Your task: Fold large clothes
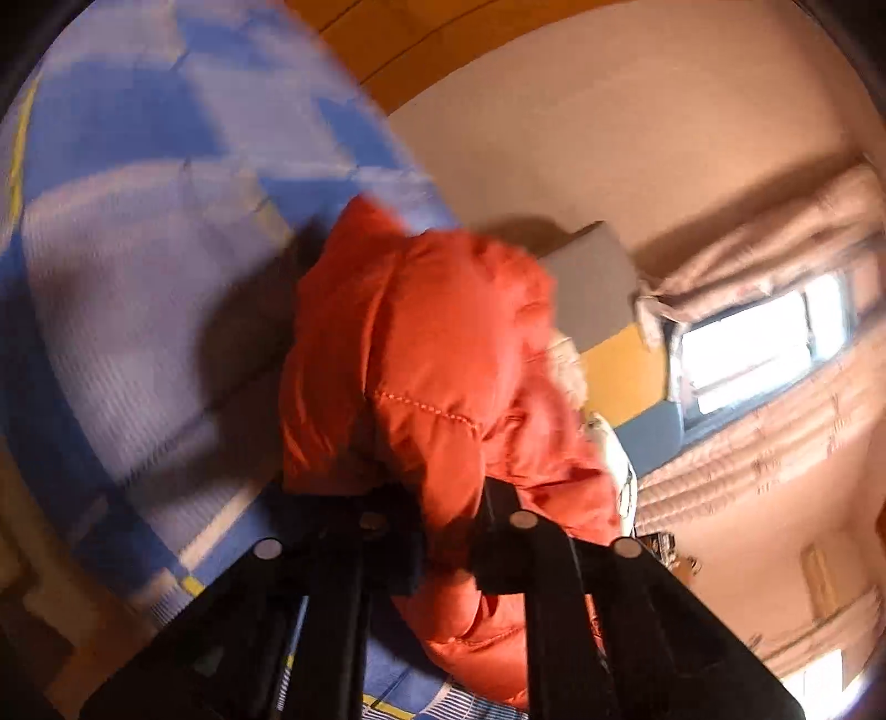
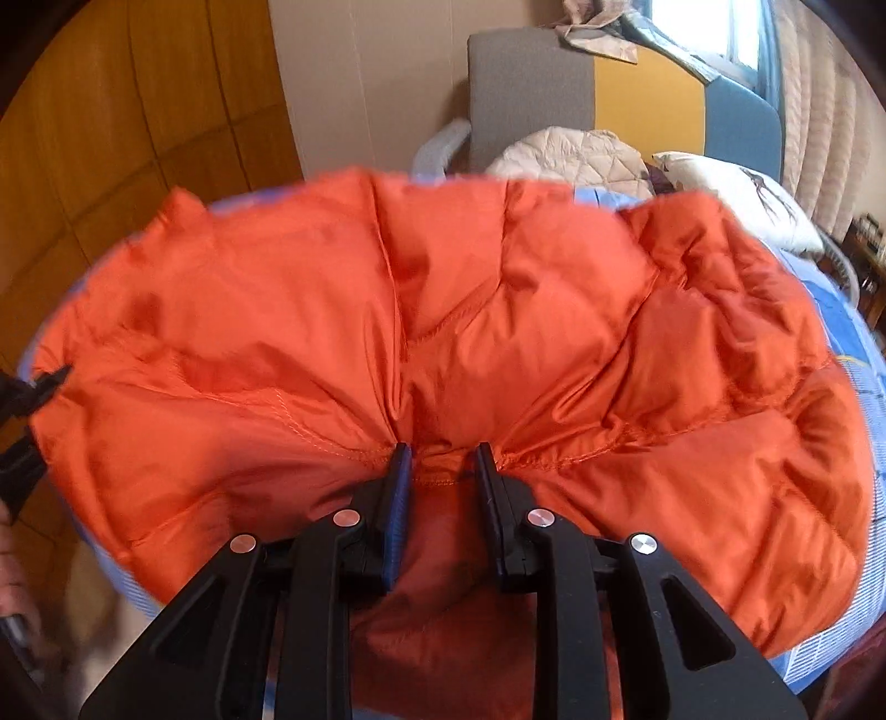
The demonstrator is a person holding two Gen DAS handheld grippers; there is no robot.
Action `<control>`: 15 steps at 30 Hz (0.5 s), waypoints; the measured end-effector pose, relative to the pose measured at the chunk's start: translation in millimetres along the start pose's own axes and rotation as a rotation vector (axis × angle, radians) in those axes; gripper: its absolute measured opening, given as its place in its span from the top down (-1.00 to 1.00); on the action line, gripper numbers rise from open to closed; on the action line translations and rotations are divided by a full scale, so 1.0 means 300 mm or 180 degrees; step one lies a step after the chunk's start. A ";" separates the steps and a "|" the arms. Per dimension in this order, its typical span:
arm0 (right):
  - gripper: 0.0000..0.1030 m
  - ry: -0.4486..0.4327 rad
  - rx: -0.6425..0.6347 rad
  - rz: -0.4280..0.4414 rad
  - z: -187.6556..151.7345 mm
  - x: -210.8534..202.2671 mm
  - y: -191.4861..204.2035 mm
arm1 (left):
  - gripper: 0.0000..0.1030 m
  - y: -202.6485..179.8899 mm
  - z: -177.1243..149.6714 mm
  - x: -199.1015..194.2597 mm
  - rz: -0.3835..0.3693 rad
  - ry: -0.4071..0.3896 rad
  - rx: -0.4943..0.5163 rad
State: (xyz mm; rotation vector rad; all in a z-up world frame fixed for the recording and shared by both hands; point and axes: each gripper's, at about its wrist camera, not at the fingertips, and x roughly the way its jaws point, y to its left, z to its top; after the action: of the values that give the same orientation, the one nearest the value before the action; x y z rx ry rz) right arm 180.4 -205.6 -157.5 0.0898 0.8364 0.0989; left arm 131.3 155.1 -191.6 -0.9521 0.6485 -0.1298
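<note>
Fabric of the orange puffer jacket [image 2: 443,332] is pinched in both tongs: right gripper [image 2: 440,471] clamps its hem, left gripper [image 1: 448,531] grips a bunched fold. Beneath spreads a blue patterned bedsheet [image 1: 138,249]; toward one o'clock, a multicoloured headboard [image 2: 637,94] and window [image 2: 720,33].

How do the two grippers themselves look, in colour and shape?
Both the left gripper and the right gripper are matte black, with angular linkage arms joined by round silver pins. The right one has blue pads inside its jaws. No cables or markings are visible.
</note>
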 end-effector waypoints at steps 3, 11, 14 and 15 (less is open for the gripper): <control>0.54 -0.0259 -0.0021 -0.0028 0.063 -0.055 0.007 | 0.85 -0.043 0.044 -0.056 -0.0052 -0.0129 0.0222; 0.54 0.0311 -0.0133 -0.0280 0.121 0.223 0.044 | 0.85 0.044 0.065 -0.060 0.0068 -0.0054 0.0093; 0.55 0.0332 -0.0200 -0.0374 0.122 0.243 0.056 | 0.85 0.011 0.067 -0.063 0.0057 -0.0082 0.0210; 0.55 0.0317 -0.0076 -0.0299 0.125 0.228 0.038 | 0.85 0.007 0.053 -0.071 0.0055 -0.0098 0.0260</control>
State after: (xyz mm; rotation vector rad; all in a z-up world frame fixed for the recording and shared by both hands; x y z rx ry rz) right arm 253.3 -187.5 -181.3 0.0233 0.9372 0.0251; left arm 122.7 175.8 -177.0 -0.8682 0.6183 -0.1253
